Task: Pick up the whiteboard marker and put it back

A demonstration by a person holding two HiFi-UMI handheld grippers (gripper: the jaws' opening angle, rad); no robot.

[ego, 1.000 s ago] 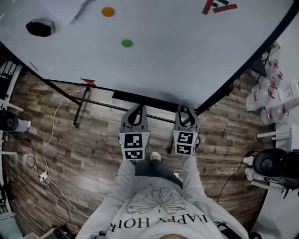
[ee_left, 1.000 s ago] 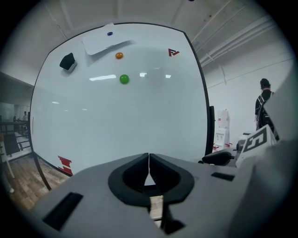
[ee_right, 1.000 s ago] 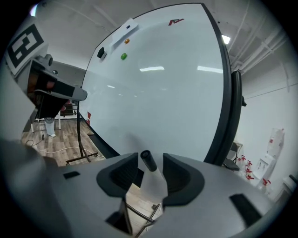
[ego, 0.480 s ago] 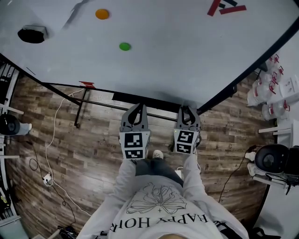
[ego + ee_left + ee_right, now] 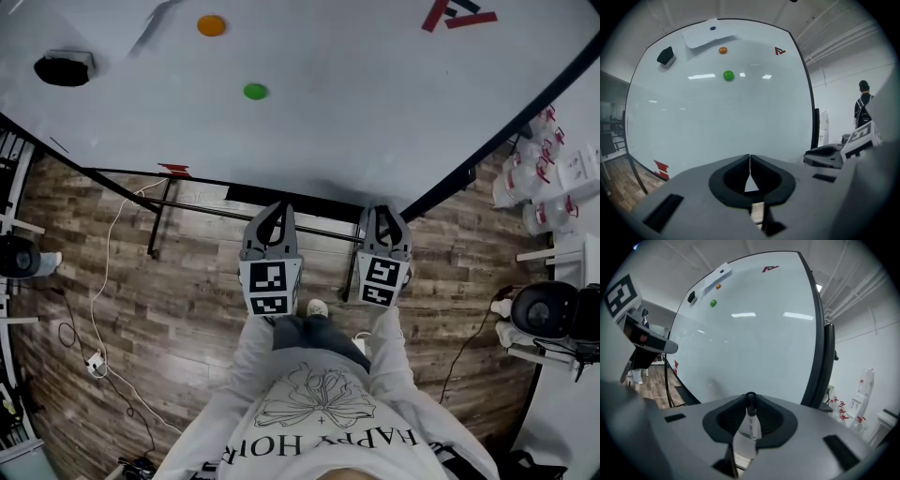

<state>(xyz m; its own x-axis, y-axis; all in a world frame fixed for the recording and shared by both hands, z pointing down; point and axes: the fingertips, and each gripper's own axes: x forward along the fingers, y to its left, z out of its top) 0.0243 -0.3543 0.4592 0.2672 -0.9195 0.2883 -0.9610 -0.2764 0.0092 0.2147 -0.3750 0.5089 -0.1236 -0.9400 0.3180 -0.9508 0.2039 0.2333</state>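
Since a second ago the right tool [image 5: 383, 216] has shifted slightly rightward in the head view and its cube now sits canted, while the left tool [image 5: 271, 210] has kept its place. Both are held side by side at the lower edge of the whiteboard [image 5: 337, 122], above the wooden floor [image 5: 187, 281]. The thing to be picked up is too small to find from here. A green magnet [image 5: 254, 91], an orange magnet [image 5: 211, 25] and a dark eraser [image 5: 63, 68] sit far up the board, well apart from both tools. The left gripper view shows the left tool [image 5: 750, 158] clenched on nothing, its pads meeting in a thin seam. It seems parked as the idle hand, simply facing the board. The right gripper view shows the right tool [image 5: 750, 404], whose jaws have just been closing, grasping the whiteboard marker [image 5: 750, 425]. The black cap pokes out past the tips and the white barrel runs back between the pads. Held lengthwise like that, the pen stays aligned with the tool. That probably makes it easier to lay the pen back along the board's edge, so the pick-up looks done and the return is yet to come.
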